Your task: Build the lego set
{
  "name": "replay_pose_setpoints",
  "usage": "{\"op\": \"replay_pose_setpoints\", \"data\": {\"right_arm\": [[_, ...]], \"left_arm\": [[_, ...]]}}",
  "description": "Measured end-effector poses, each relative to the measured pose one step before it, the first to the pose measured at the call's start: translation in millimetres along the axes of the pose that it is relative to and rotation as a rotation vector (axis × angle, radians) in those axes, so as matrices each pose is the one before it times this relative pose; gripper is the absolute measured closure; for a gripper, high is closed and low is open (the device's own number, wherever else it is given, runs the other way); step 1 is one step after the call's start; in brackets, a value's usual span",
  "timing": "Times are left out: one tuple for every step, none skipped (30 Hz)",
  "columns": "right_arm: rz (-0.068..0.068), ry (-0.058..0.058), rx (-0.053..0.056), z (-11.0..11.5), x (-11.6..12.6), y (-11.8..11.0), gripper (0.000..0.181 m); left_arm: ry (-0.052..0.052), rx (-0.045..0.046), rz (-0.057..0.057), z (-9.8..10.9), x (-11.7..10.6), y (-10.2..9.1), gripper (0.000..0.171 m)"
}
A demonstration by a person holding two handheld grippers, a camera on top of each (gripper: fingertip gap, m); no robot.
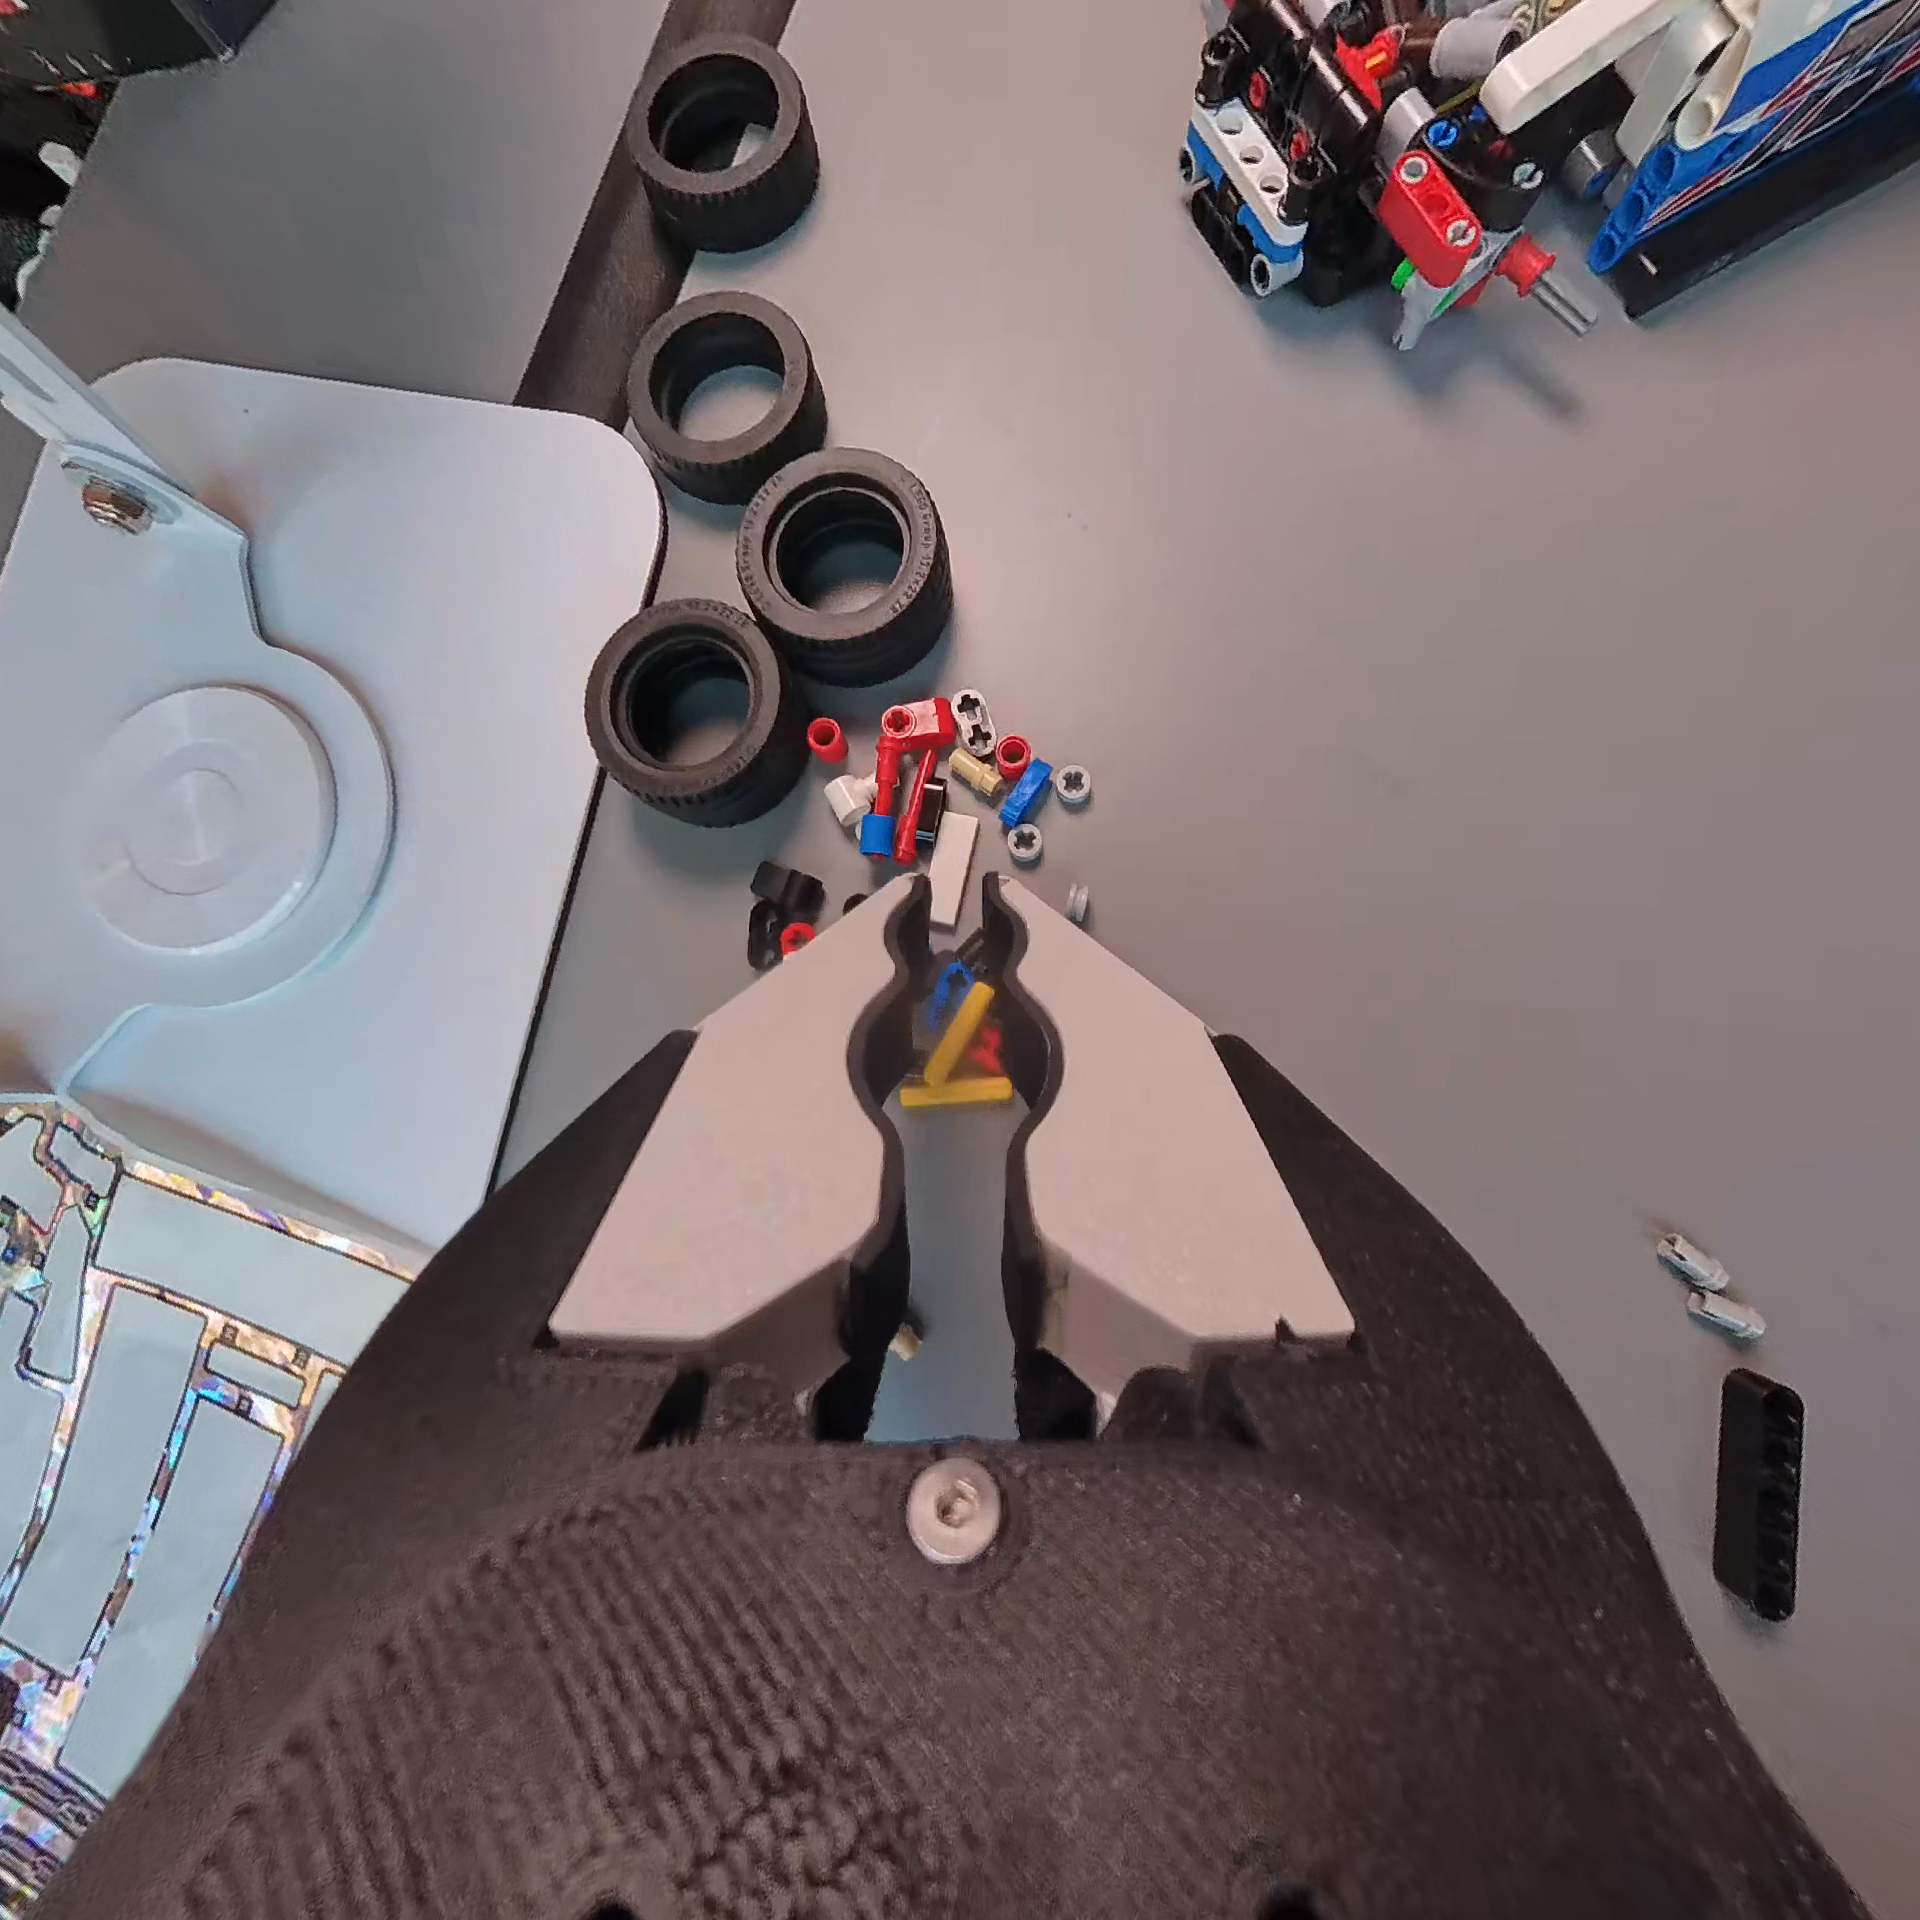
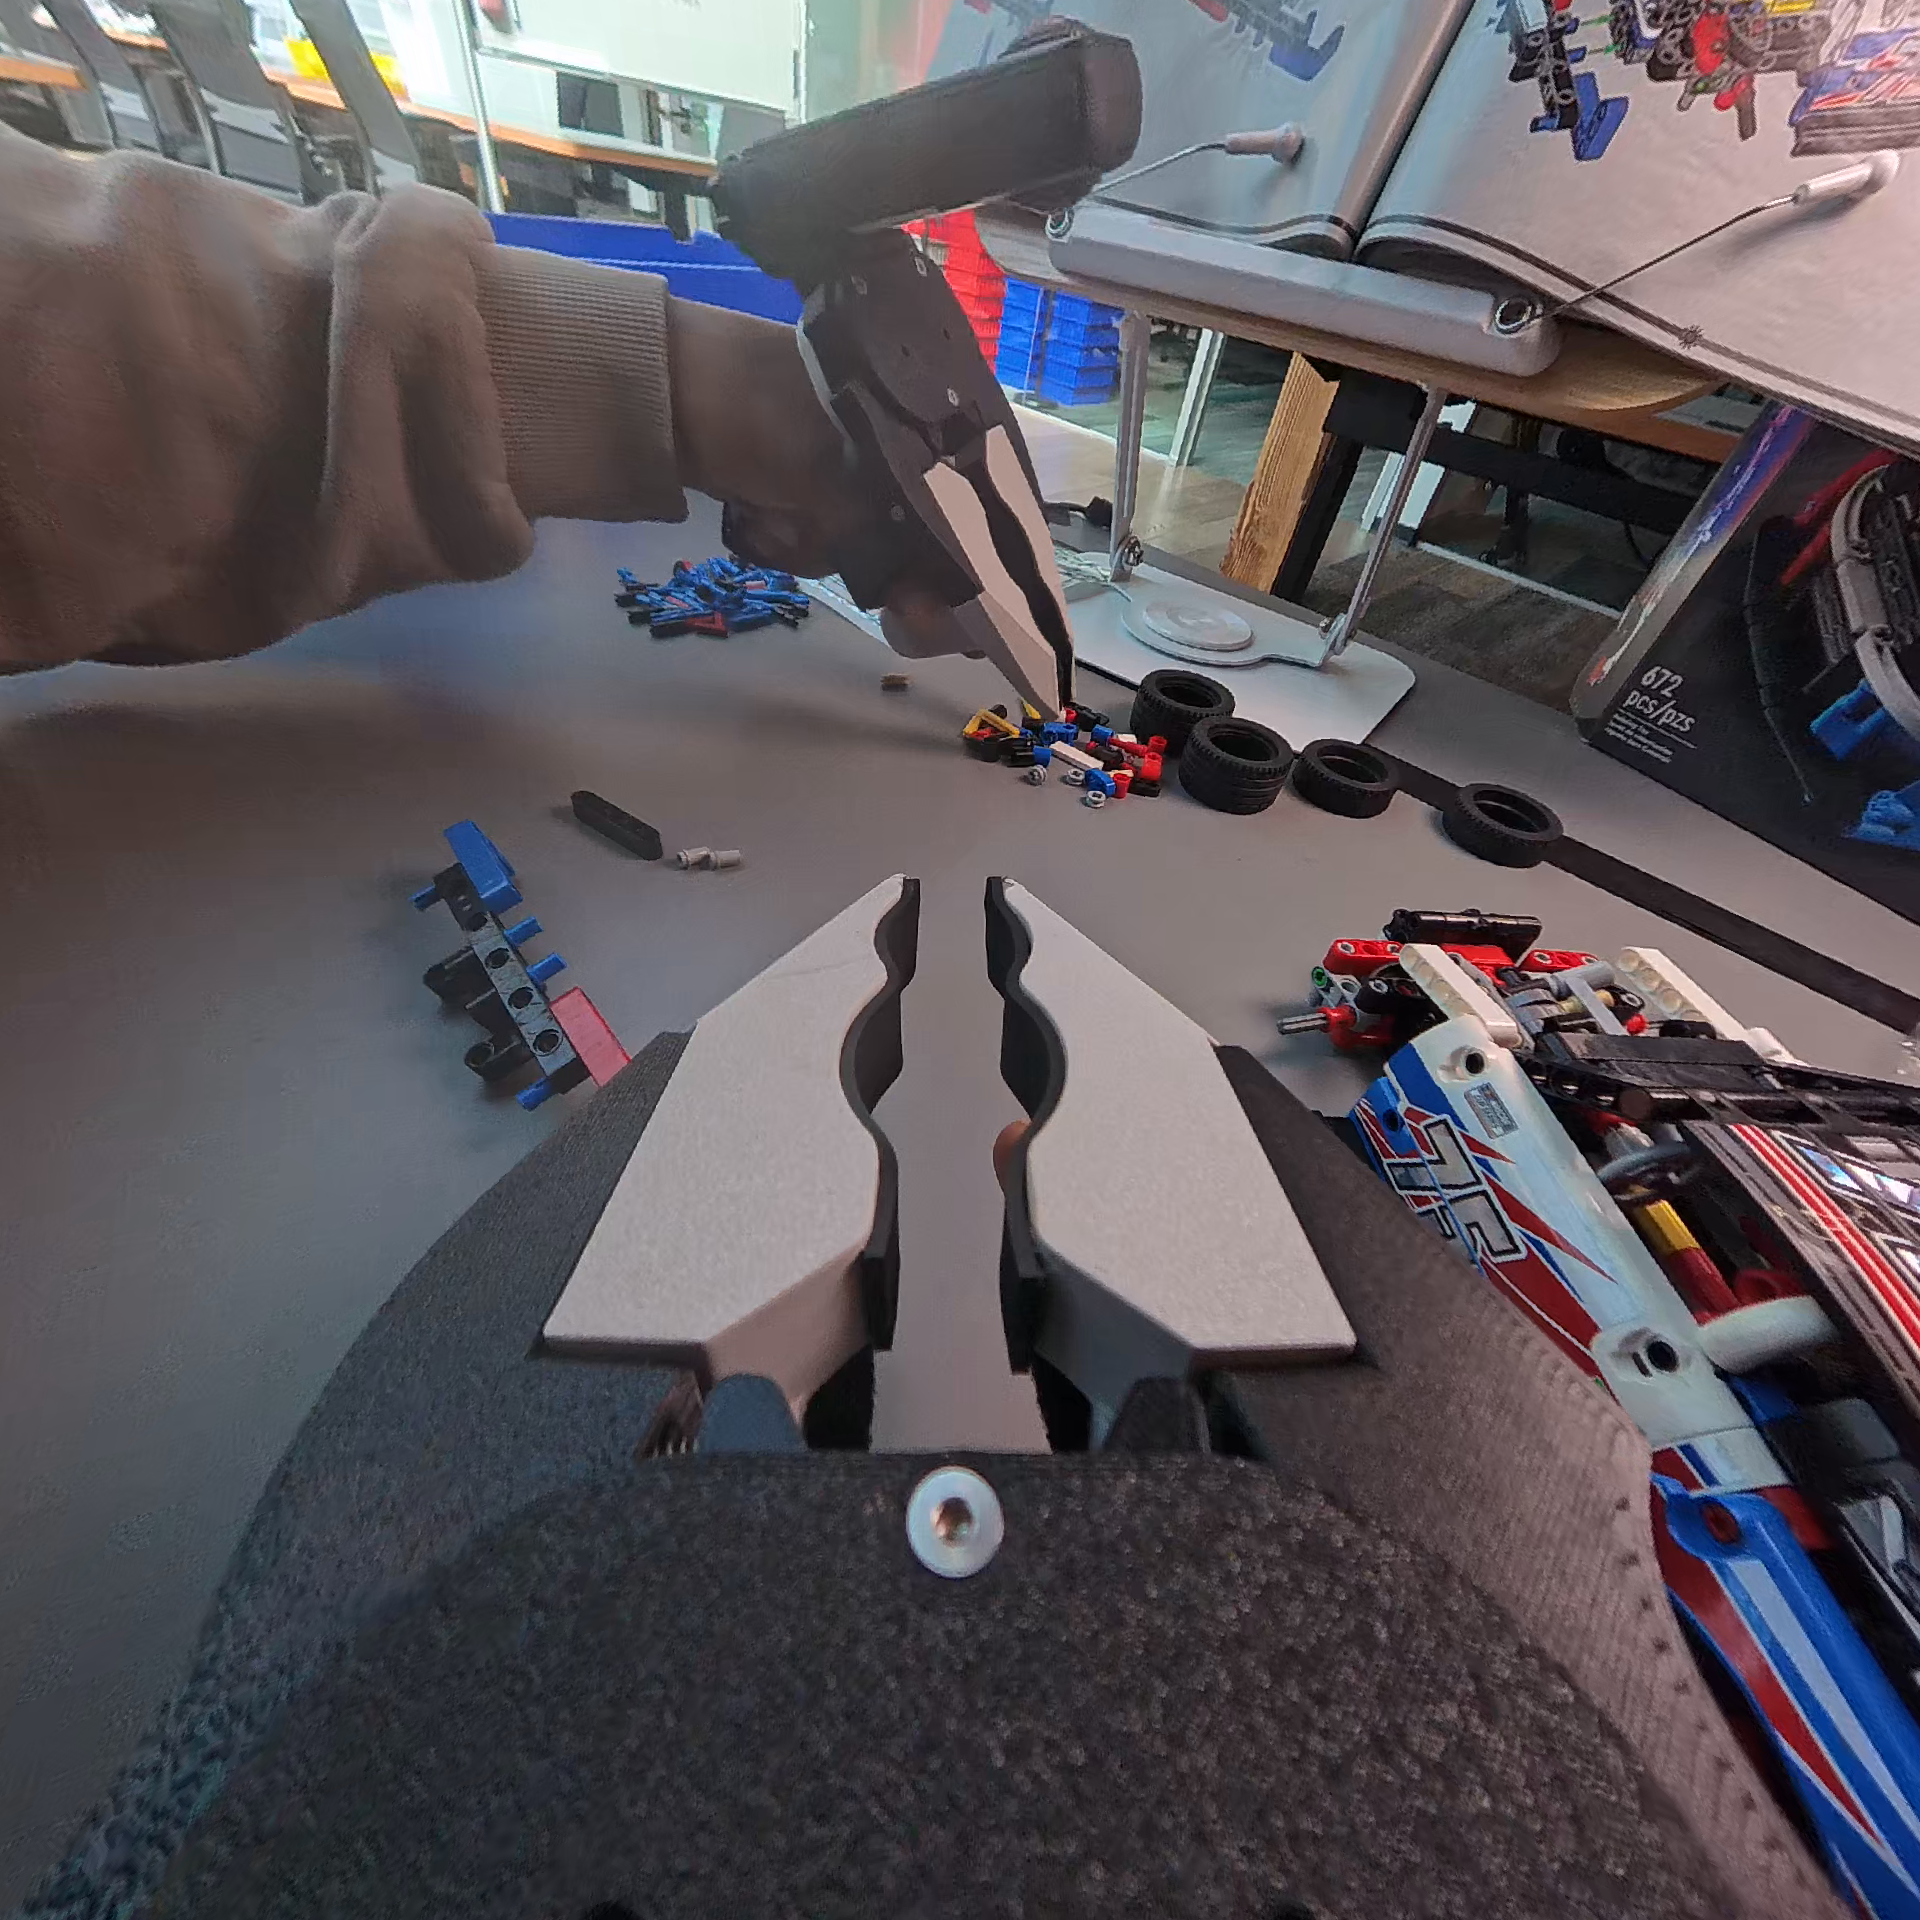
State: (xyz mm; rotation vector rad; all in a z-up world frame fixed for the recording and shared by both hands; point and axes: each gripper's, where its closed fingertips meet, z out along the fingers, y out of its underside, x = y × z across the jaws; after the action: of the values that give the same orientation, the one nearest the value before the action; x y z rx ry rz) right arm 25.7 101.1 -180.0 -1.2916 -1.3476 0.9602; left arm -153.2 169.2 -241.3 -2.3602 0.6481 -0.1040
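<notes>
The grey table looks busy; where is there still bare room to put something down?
Bare table lies between the black-and-blue subassembly and the blue pin pile, and ahead of the right gripper. Crowded: the loose parts beside the tyres, and around the car model.

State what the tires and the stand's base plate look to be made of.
Tires: likely matte black rubber, judging by the moulded tread grooves and dull sheen. Base plate: probably painted or anodised pale metal; smooth satin surface, rounded corners, a bolted bracket.
</notes>
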Motion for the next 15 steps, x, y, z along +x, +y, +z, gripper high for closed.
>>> {"op": "replay_pose_setpoints", "data": {"right_arm": [[0.0005, 0.0016, 0.0001, -0.18, 0.5, -0.04, 0.171], [0.0004, 0.0012, 0.0, -0.18, 0.36, 0.07, 0.171], [0.0002, 0.0014, 0.0009, -0.34, 0.53, -0.2, 0.171], [0.0, 0.0012, 0.0013, -0.33, 0.33, -0.28, 0.171], [-0.0001, 0.0013, 0.0015, -0.43, 0.37, -0.4, 0.171], [0.0, 0.0012, 0.0018, -0.42, 0.36, -0.54, 0.171], [0.0003, 0.0008, 0.0017, -0.31, 0.36, -0.43, 0.171], [0.0006, 0.0004, 0.0015, -0.42, 0.3, -0.39, 0.171], [0.0006, 0.0, 0.0016, -0.33, 0.13, -0.43, 0.171], [0.0003, -0.0006, 0.0019, -0.21, -0.04, -0.5, 0.171], [-0.0003, -0.0009, 0.0015, -0.25, -0.14, -0.46, 0.171], [-0.0009, -0.0009, 0.0009, -0.19, -0.22, -0.31, 0.171], [-0.0007, -0.0009, 0.0006, -0.11, -0.23, -0.29, 0.171], [-0.0007, -0.0008, 0.0004, -0.1, -0.24, -0.16, 0.171], [-0.0009, -0.0006, 0.0007, -0.1, -0.18, -0.3, 0.171]], "left_arm": [[-0.0041, -0.01776, 0.0163, 3.94, -1.15, 0.01, 0.165], [-0.0021, -0.02213, 0.0183, 3.95, -0.79, 0.97, 0.166], [-0.0008, -0.02117, 0.0148, 3.49, -0.84, 0.94, 0.166], [0.0069, -0.01649, 0.0107, 2.94, 0.31, 0.53, 0.166], [0.0086, -0.01402, 0.0061, 2.15, 0.56, 0.48, 0.166], [0.0037, -0.01128, 0.0042, 1.46, -0.06, 0.44, 0.166], [0.0061, -0.01348, 0.0038, 1.16, 0.21, 1.13, 0.166], [0.0035, -0.01318, 0.0016, 0.95, -0.3, 1.28, 0.164], [-0.0058, -0.00086, -0.0011, 0.45, -1.81, -0.26, 0.164], [0.0037, -0.00116, -0.0037, 0.3, -0.37, 0.01, 0.164], [0.01, -0.00062, -0.0059, 0.04, 0.67, 0.01, 0.164], [0.0079, -0.00086, -0.0053, -0.08, 0.22, 0.21, 0.164], [0.0057, -0.00139, -0.0041, -0.17, -0.11, 0.35, 0.163], [0.0072, -0.00167, -0.0037, -0.1, 0.39, 0.35, 0.164], [0.006, -0.00263, -0.0017, -0.21, 0.23, 0.34, 0.163]]}}
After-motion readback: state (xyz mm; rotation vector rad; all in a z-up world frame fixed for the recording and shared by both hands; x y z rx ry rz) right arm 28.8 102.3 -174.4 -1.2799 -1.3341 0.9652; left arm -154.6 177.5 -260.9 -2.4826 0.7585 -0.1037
